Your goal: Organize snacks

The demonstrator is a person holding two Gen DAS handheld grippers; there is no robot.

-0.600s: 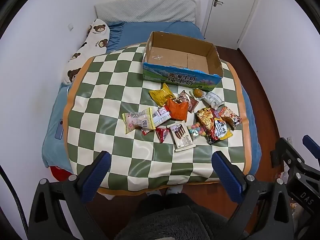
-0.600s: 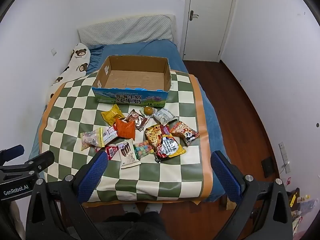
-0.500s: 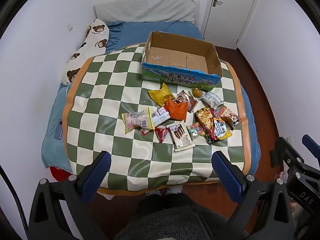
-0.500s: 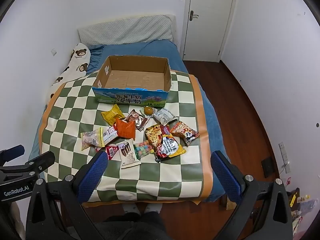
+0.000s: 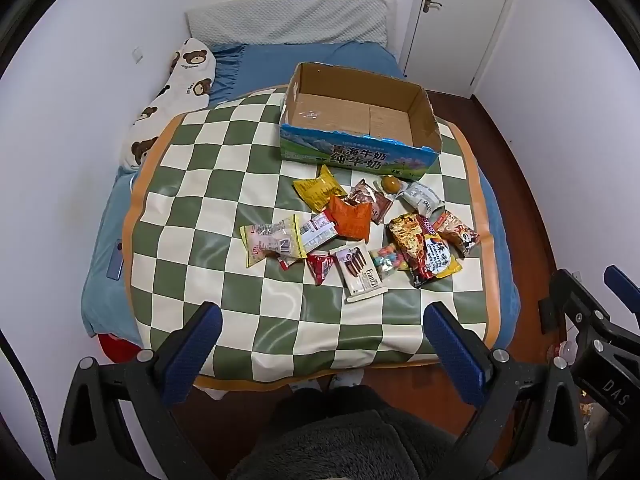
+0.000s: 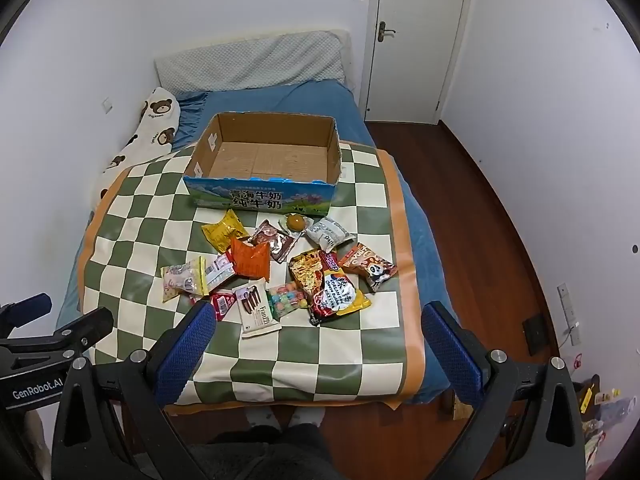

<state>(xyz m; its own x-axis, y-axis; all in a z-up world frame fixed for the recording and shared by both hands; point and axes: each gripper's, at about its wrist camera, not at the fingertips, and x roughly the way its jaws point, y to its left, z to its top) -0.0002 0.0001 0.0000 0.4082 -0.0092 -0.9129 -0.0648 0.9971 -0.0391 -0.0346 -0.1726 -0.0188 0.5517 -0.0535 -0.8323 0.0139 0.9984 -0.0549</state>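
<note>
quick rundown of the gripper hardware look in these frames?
Both are black A-frame bodies with silver bolts and flat blue textured fingers. The left gripper has a black cable at its left edge; its side reads "GenRobot.AI". The right gripper shows "DAS" lettering in the left wrist view. The person wears dark fuzzy clothing.

A home bedroom; bed point(image 6: 312, 96) with pillow point(image 6: 248, 60), door point(image 6: 416, 32), wooden floor point(image 6: 472, 216)

Red packet point(image 5: 320, 267): partly tucked under the Franzzi pack point(image 5: 359, 271).
Phone point(image 5: 116, 259): left of checkered mat point(image 5: 192, 216), details illegible.
Floor clutter point(image 6: 600, 412): right of mat, cropped, unidentifiable.
</note>
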